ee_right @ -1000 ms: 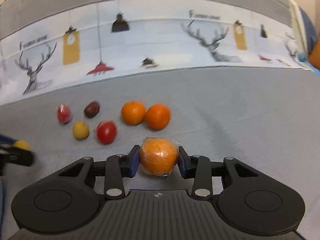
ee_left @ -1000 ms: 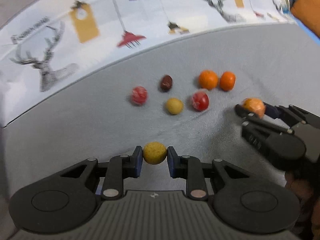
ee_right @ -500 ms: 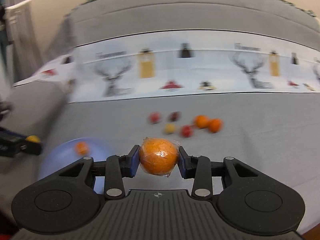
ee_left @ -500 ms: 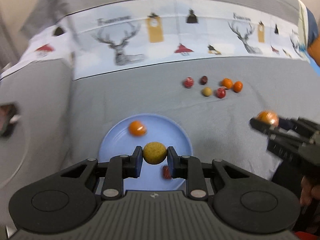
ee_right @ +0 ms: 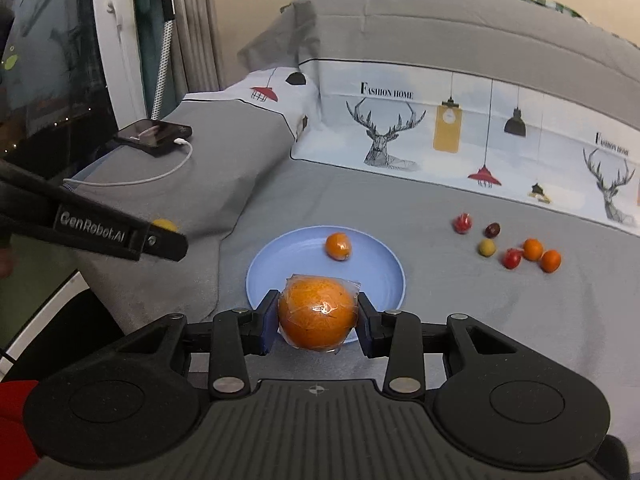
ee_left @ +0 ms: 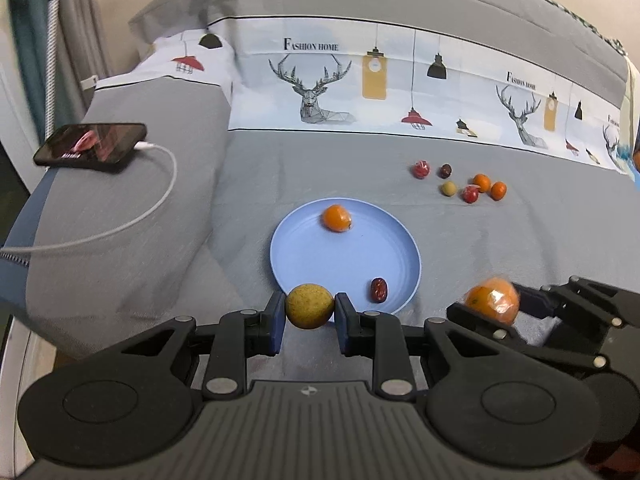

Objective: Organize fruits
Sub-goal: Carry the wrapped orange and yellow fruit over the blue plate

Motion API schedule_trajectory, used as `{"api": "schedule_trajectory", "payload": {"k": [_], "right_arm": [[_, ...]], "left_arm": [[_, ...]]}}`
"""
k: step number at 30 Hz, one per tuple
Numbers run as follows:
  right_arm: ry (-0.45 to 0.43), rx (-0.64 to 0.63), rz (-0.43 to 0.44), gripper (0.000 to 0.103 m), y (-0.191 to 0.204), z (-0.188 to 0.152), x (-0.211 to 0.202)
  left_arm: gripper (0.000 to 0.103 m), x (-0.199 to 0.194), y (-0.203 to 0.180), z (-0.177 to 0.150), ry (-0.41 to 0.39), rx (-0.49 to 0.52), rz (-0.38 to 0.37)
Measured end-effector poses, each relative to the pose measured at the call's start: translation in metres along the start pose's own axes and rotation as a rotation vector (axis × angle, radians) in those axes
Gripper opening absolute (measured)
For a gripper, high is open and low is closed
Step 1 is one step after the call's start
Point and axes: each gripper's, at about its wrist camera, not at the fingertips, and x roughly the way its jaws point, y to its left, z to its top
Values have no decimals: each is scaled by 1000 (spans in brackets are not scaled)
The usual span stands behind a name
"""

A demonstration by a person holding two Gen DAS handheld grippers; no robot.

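The grey bed carried everything, and the blue plate lay on it straight ahead of both grippers, with the loose fruits well apart at the far right. On the plate sat a small orange at the far rim and a dark date near the front edge. The right gripper had its fingers pinching a film-wrapped orange, which in its own view hung over the plate's near rim. The left gripper had its fingers pinching a yellow-brown round fruit, held just short of the plate's near-left edge. I judged the drop turned on this: the plate lay forward and below both loads, the right one nearer its middle, so each needed carrying a little farther before letting go.
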Motion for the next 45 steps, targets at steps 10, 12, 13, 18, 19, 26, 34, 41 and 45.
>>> {"api": "schedule_trajectory", "payload": {"k": [10,12,13,18,19,26,34,41,45], "right_arm": [[7,2,-12,41,2,-3,-7],[4,2,-12,41,2,-4,-8],[4,3,-13,41,2,-4,-8],[3,10,-14,41,0,-5,-9],[3,11,-14,41,0,-5,-9],[4,14,-13,41,0,-5,-8],[11,22,-13,41,0,-6,-6],[19,26,-11,41,0,-6,-4],[27,27,-9,41,0,-7,-2]], "left_arm": [[29,-13,3,-4,-35,-20,-14],[29,-13,1,-4,-37,-20,-16],[29,-13,1,-4,-37,-19,-16],[29,-15,1,-5,-40,-17,-17],[29,-15,1,-6,-41,-16,-18],[29,-14,-1,-5,-37,-14,-19],[29,-13,0,-5,-33,-17,-21],[29,-9,1,-5,-27,-20,-21],[29,-5,3,-4,-22,-25,-20]]}}
